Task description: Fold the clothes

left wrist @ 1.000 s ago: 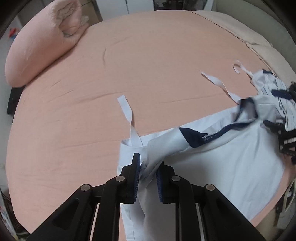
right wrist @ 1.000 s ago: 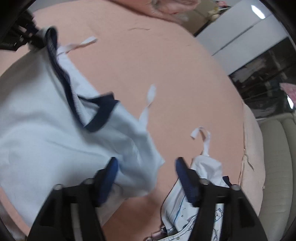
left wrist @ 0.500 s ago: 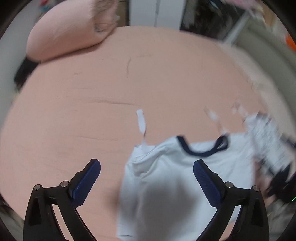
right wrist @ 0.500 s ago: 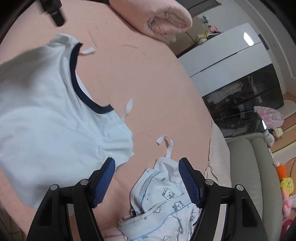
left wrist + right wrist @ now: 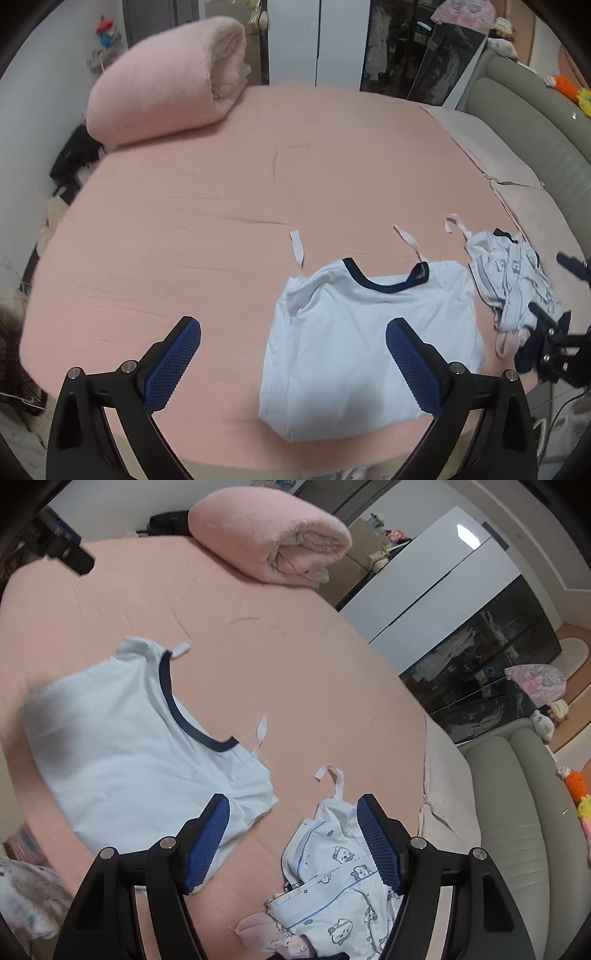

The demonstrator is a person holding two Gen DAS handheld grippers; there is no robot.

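Note:
A light blue garment with a navy neckline [image 5: 369,332] [image 5: 140,746] lies flat on the pink bed [image 5: 221,206], two white ties sticking out at its top. My left gripper [image 5: 293,363] hangs above the bed's near edge, open wide, with nothing between its blue pads. My right gripper [image 5: 293,843] is also open and empty, above the gap between that garment and a crumpled pile of white printed clothes [image 5: 340,882] [image 5: 513,280]. The right gripper's black frame [image 5: 557,350] shows at the right edge of the left wrist view.
A rolled pink blanket [image 5: 166,81] [image 5: 273,542] sits at the far end of the bed. A grey-green padded headboard [image 5: 535,122] [image 5: 517,830] borders the right side. White and dark glass wardrobes [image 5: 454,602] stand behind. Clutter lies on the floor at the left [image 5: 70,158].
My left gripper let go of the blue garment, opened wide and rose. The garment dropped flat onto the bed. My right gripper lifted and pulled back as well.

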